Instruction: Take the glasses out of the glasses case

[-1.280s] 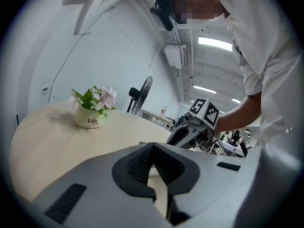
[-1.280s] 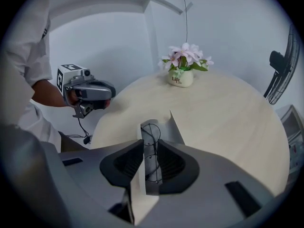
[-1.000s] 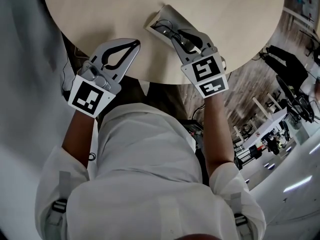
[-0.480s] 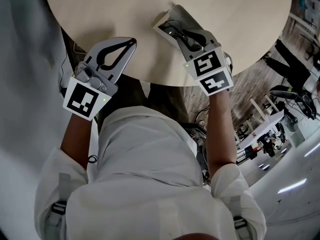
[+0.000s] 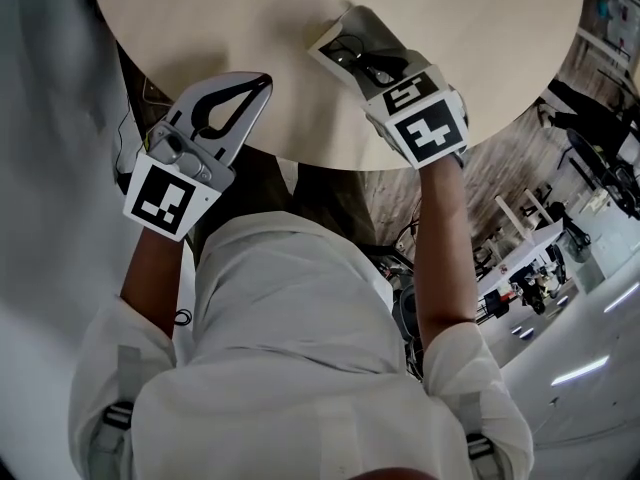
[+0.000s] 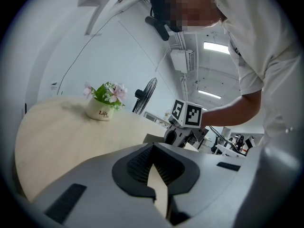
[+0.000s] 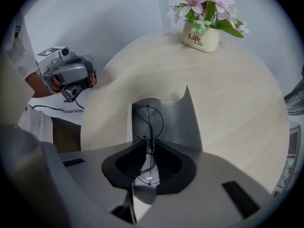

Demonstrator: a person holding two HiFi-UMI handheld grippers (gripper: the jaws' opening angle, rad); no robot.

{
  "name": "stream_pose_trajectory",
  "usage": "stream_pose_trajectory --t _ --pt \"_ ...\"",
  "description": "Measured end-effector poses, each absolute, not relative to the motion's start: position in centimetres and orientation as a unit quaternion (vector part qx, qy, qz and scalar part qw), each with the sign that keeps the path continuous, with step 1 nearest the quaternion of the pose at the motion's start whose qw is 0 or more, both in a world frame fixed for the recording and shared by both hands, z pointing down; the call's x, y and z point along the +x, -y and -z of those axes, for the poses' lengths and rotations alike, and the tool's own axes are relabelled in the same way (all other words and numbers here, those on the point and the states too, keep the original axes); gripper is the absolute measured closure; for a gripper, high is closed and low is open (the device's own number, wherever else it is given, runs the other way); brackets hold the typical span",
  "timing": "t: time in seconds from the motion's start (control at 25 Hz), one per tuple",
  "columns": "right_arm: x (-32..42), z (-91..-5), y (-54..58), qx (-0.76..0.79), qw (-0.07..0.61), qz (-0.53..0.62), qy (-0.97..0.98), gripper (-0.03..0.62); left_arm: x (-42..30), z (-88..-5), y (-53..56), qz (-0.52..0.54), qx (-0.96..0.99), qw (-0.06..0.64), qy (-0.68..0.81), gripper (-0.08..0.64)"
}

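Where the right gripper (image 7: 149,145) is clamped, the glasses (image 7: 147,120) are pinched at about the bridge. A thin black wire frame with round lenses is noted. One lens stands ahead of the jaw tips over the open case (image 7: 183,122); the other lies back between the pads. The glasses' long axis is set along the jaws, pointing away from the person toward the table's middle. Whether the frame is clear of the case cannot be told.

The case is grey, its flap raised at the far side. It is seen close to the near edge of the round table (image 5: 230,18), just ahead of the right gripper.

The left gripper (image 6: 153,145) is closed with nothing in it, tips touching. It is held over the table's near rim, well apart from the case on the left.

Beyond the case, broad bare tabletop is noted. A flower pot (image 7: 202,37) stands at the far side, well apart from the case.
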State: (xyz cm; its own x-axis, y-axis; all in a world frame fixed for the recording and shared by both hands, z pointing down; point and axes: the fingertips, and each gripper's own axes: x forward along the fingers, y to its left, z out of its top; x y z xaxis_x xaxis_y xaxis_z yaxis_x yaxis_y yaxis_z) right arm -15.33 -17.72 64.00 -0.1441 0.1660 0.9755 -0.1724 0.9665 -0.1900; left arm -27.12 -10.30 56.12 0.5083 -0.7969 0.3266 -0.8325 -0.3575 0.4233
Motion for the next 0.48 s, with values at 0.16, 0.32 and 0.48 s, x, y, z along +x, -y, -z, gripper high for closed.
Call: stream_pose_trajectory --t 0.16,0.32,0.48 --pt "-15.5 -65.7 15.7 -0.009 0.655 -0.101 0.749 0.545 -27.1 -57.3 8.3 -0.031 0.823 0.274 0.497 0.548" --pt "-16.5 -64.2 15.7 -0.008 0.639 -0.096 0.763 0.555 -28.6 -55.5 8.2 -0.033 0.824 0.264 0.500 0.548" --pt "-16.6 -62.4 17.5 0.020 0.620 -0.080 0.781 0.560 -29.6 -53.0 8.8 -0.034 0.829 0.252 0.498 0.548"
